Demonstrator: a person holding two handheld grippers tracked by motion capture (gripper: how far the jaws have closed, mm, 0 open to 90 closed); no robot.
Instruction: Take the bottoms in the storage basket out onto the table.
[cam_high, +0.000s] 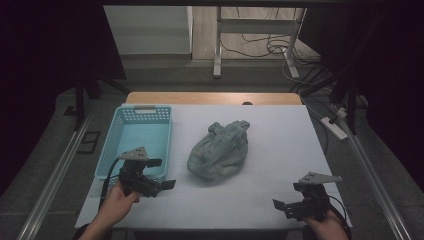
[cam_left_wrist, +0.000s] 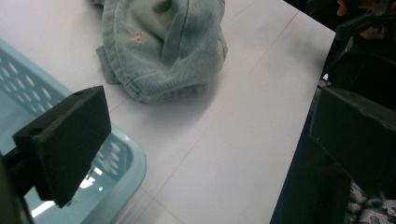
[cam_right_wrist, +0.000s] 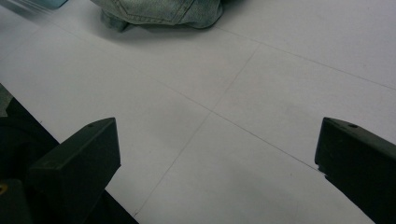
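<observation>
Denim garment lies mid-tabletop, ahead of both my grippers; left gripper nearer; both jaws released, empty.

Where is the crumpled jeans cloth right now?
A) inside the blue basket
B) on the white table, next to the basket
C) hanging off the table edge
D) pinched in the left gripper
B: in the high view the denim cloth lies in a heap on the white table, just right of the blue basket, and both the left gripper and the right gripper are open and apart from it.
</observation>
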